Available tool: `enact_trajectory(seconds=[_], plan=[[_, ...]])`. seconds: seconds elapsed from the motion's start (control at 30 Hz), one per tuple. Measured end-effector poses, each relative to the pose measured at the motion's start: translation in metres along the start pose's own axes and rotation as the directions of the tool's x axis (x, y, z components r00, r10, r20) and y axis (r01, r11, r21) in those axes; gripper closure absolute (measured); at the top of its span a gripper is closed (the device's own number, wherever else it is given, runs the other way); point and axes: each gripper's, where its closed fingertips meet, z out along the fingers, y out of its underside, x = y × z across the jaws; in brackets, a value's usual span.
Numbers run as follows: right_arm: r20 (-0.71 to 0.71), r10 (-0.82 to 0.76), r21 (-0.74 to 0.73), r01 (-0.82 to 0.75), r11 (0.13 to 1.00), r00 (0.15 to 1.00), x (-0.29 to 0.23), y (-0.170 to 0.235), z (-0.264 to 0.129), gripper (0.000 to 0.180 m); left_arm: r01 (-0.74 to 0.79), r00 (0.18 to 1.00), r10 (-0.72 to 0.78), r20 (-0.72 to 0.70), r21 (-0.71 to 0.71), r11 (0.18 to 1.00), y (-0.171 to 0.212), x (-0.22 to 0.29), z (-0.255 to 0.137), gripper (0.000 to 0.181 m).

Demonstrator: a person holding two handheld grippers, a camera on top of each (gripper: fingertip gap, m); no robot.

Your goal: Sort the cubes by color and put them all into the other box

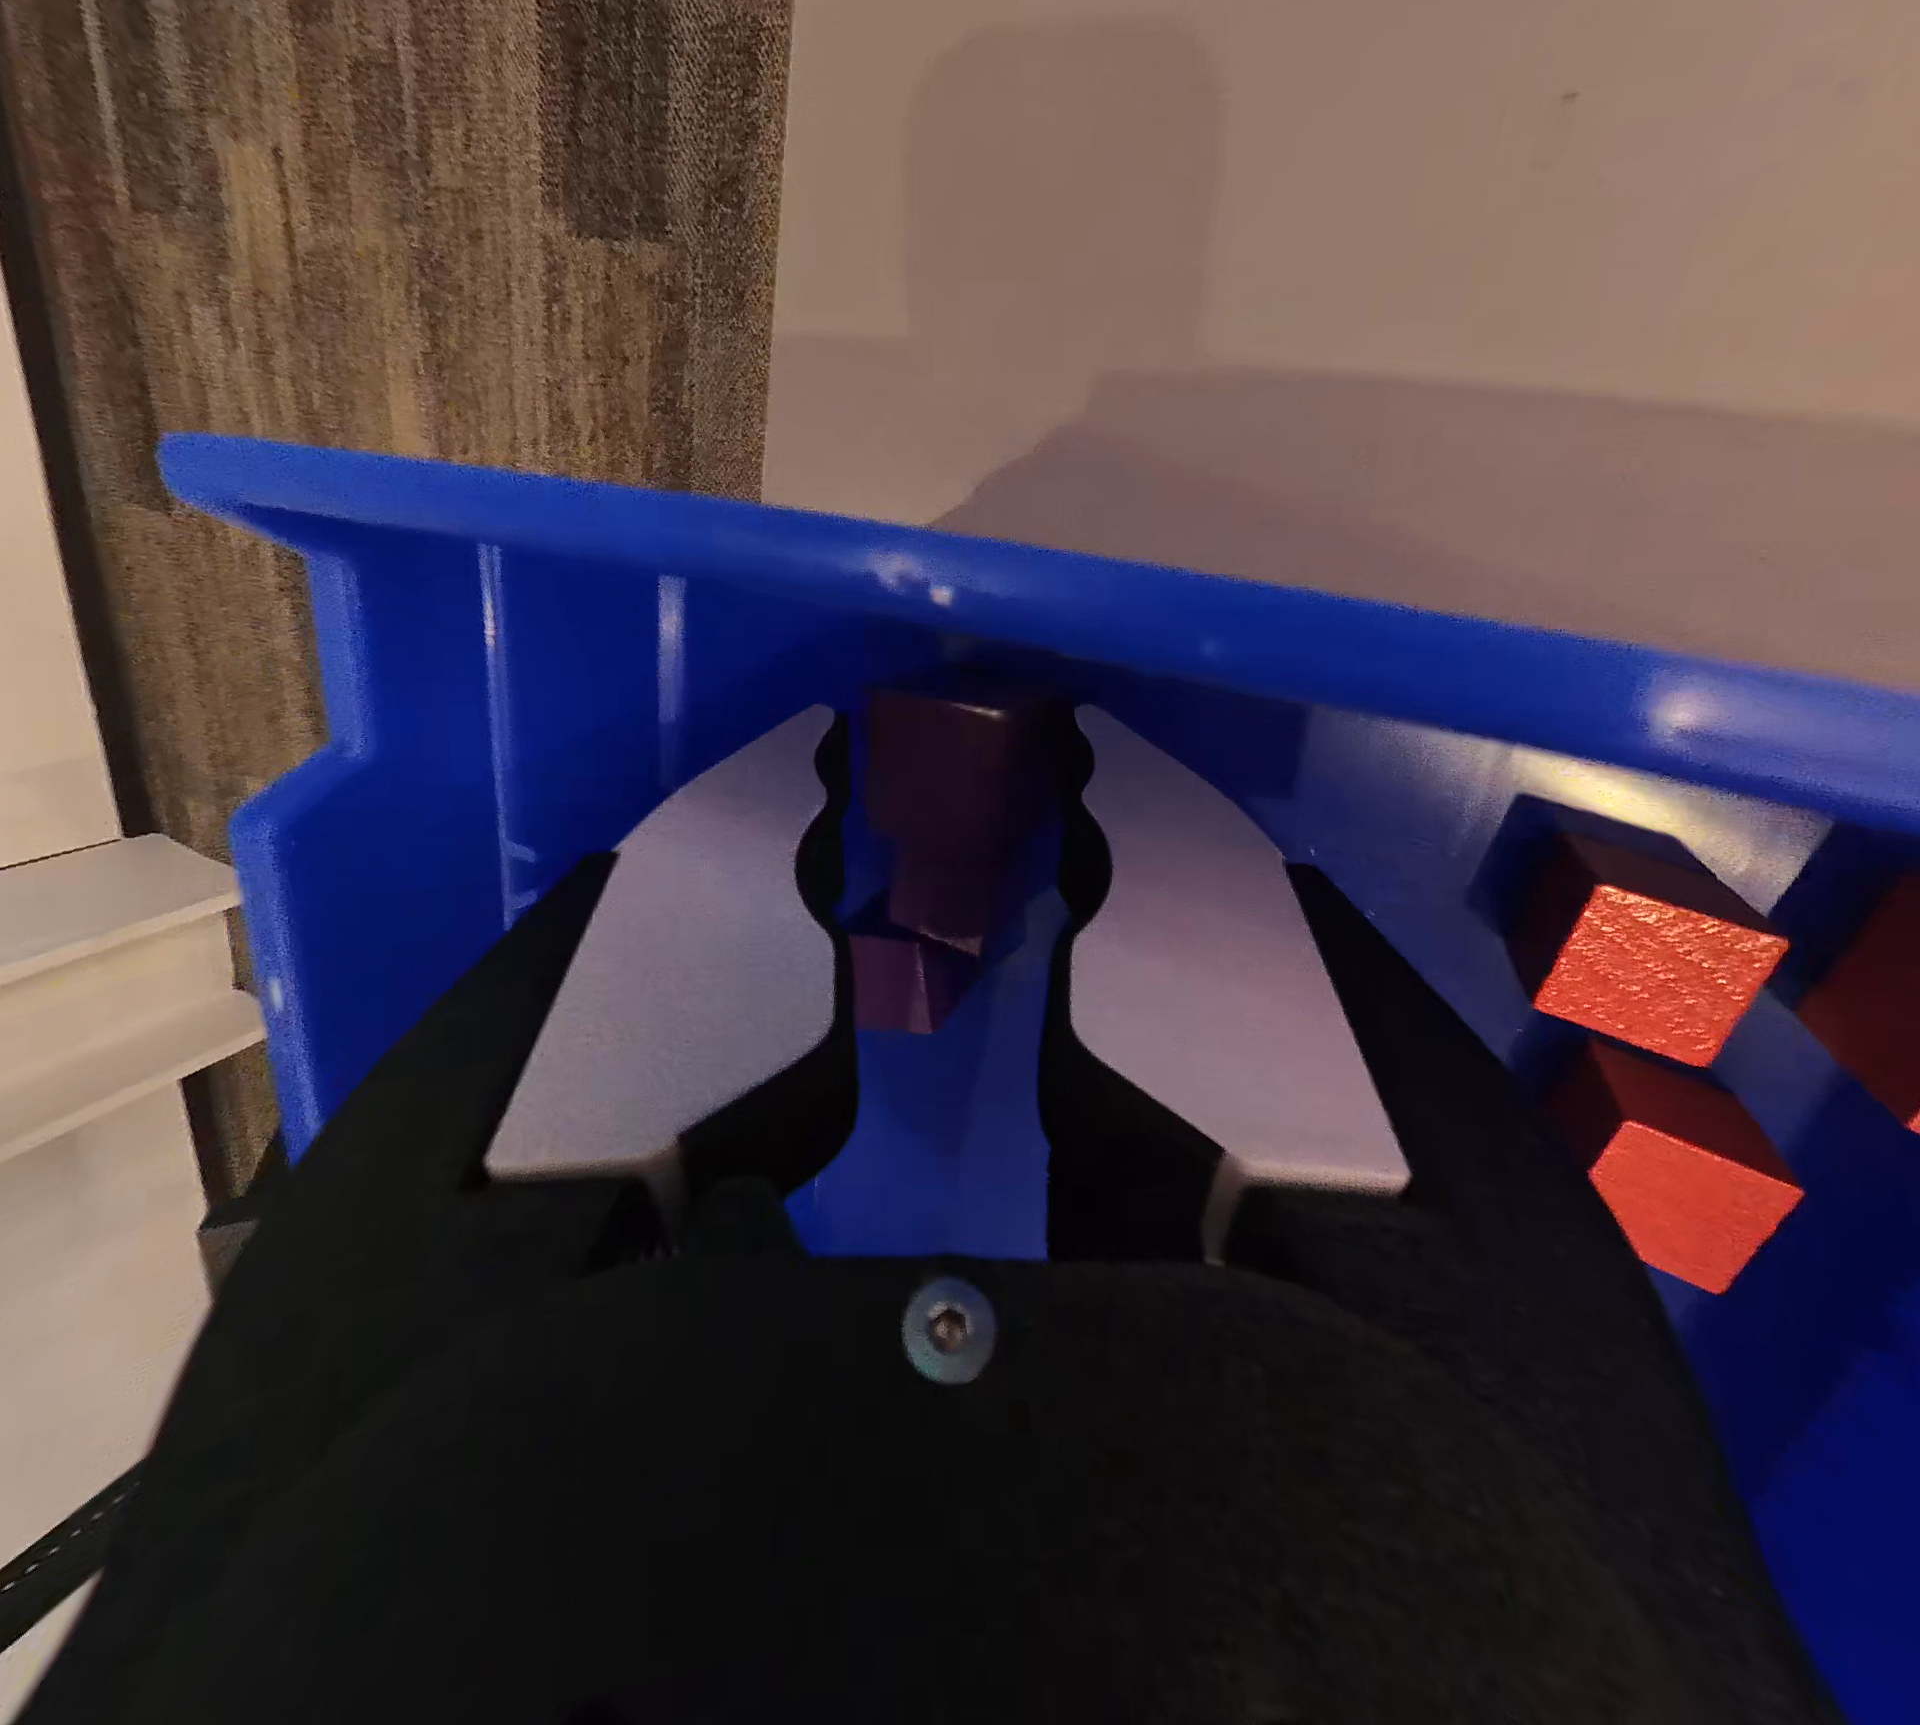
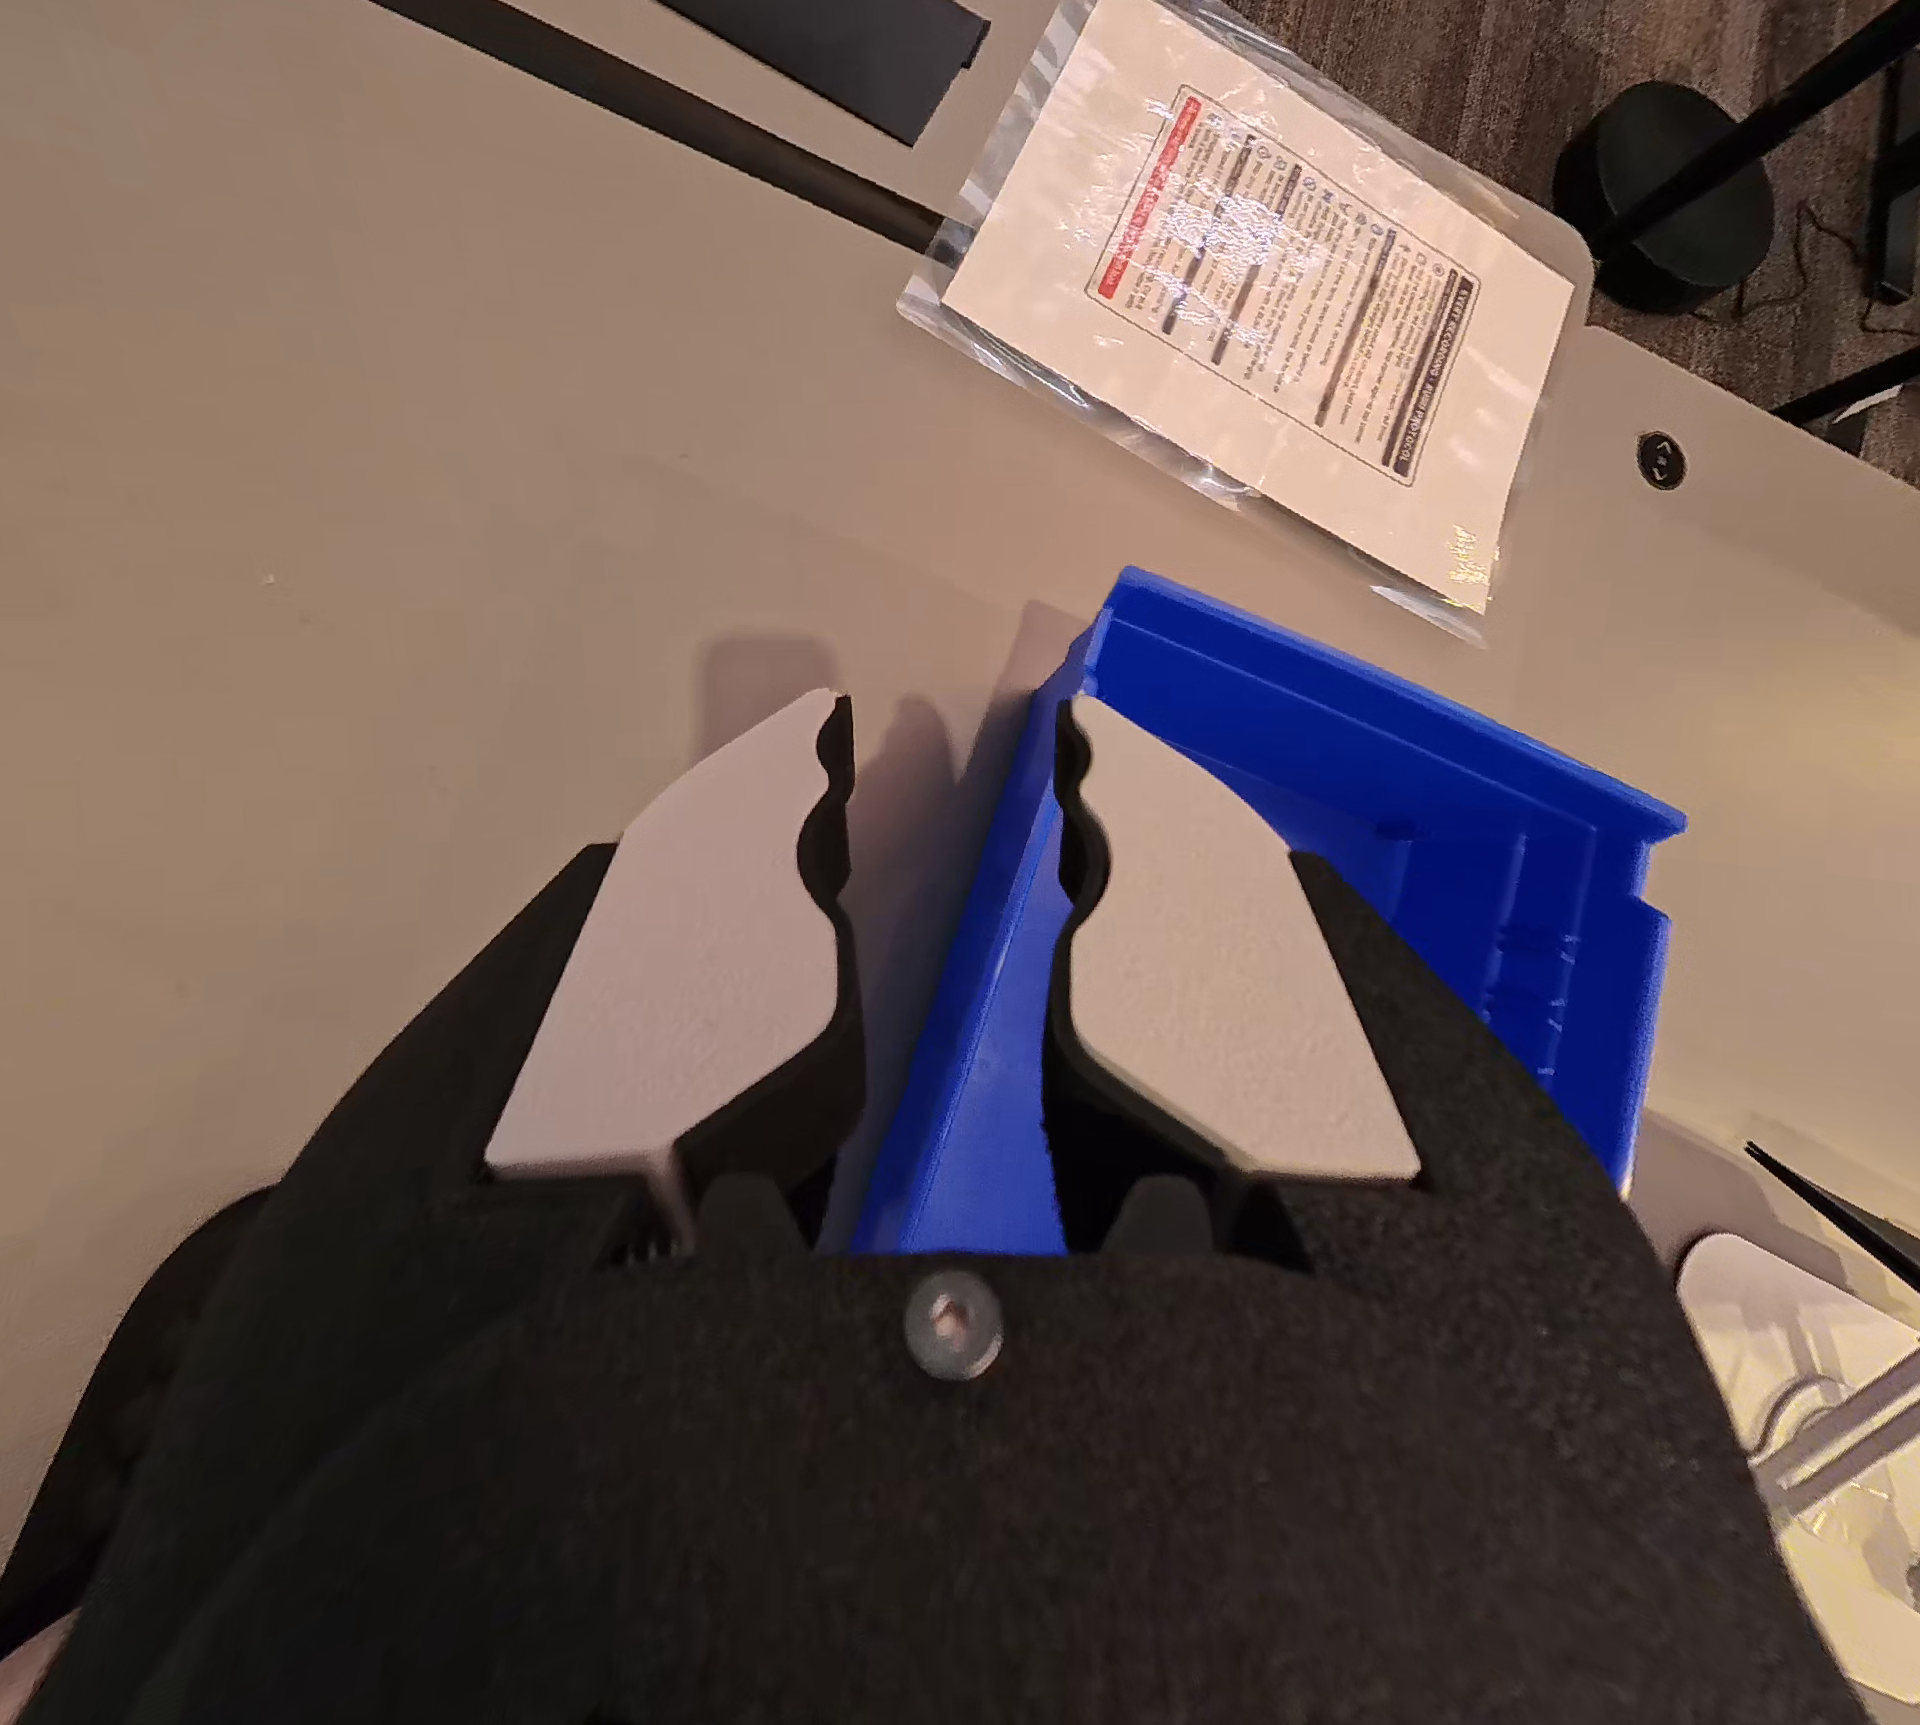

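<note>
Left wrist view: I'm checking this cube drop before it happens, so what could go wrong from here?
The left gripper holds a purple cube close under the blue box's rim; lifting it could catch the rim. Another purple cube lies right below, so the held one may land on it and tumble. The red cubes sit nearby in the same box, so a bounce could mix the colours.

Your left gripper sits mid-frame inside the box, a cube between its fingers, other cubes at right.
</note>
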Motion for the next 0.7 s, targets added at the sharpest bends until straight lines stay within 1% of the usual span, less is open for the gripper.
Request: enact_trajectory(seconds=[0.07,0.17,0.27,0.37,0.43,0.47,0.5,0.53,0.6,0.67,0.7], plan=[[0.003,-0.013,-0.008,0.013,1.000,1.000,-0.002,0.000,0.002,0.143,0.003,1.000,-0.003,-0.025,-0.001,1.000,0.001,0.002,0.000,0.148],[0.002,-0.029,-0.010,0.029,1.000,1.000,-0.004,-0.002,0.003,0.144,-0.033,0.999,0.034,-0.019,0.020,0.999,0.000,0.002,-0.001,0.148],[0.007,-0.036,0.000,0.036,0.999,0.999,-0.007,-0.004,0.001,0.145,-0.002,0.998,0.007,-0.056,0.073,0.997,-0.006,0.000,-0.012,0.152],[0.009,-0.053,0.020,0.052,0.998,0.999,-0.010,-0.009,-0.002,0.146,0.037,0.993,-0.015,-0.114,0.194,0.980,-0.018,-0.002,-0.046,0.152],[0.028,-0.074,0.056,0.073,0.996,0.997,-0.019,-0.019,-0.005,0.146,0.069,0.980,-0.004,-0.200,0.317,0.946,-0.029,0.008,-0.085,0.153],[0.036,-0.092,0.081,0.089,0.993,0.995,-0.026,-0.027,-0.006,0.146,0.090,0.961,0.022,-0.276,0.386,0.918,-0.033,0.021,-0.111,0.152],[0.040,-0.121,0.114,0.116,0.987,0.992,-0.033,-0.037,-0.007,0.146,0.120,0.927,0.064,-0.369,0.454,0.883,-0.035,0.039,-0.141,0.153],[0.049,-0.168,0.160,0.158,0.974,0.985,-0.045,-0.050,-0.009,0.146,0.155,0.877,0.124,-0.465,0.517,0.842,-0.035,0.060,-0.173,0.153],[0.074,-0.321,0.297,0.286,0.911,0.944,-0.081,-0.078,-0.015,0.144,0.218,0.739,0.279,-0.614,0.609,0.763,-0.026,0.106,-0.238,0.153],[0.102,-0.500,0.462,0.404,0.790,0.860,-0.134,-0.103,-0.027,0.143,0.275,0.574,0.409,-0.710,0.637,0.720,-0.008,0.149,-0.295,0.153],[0.143,-0.590,0.551,0.432,0.714,0.794,-0.168,-0.111,-0.037,0.145,0.294,0.477,0.477,-0.738,0.646,0.705,0.003,0.170,-0.322,0.153]])
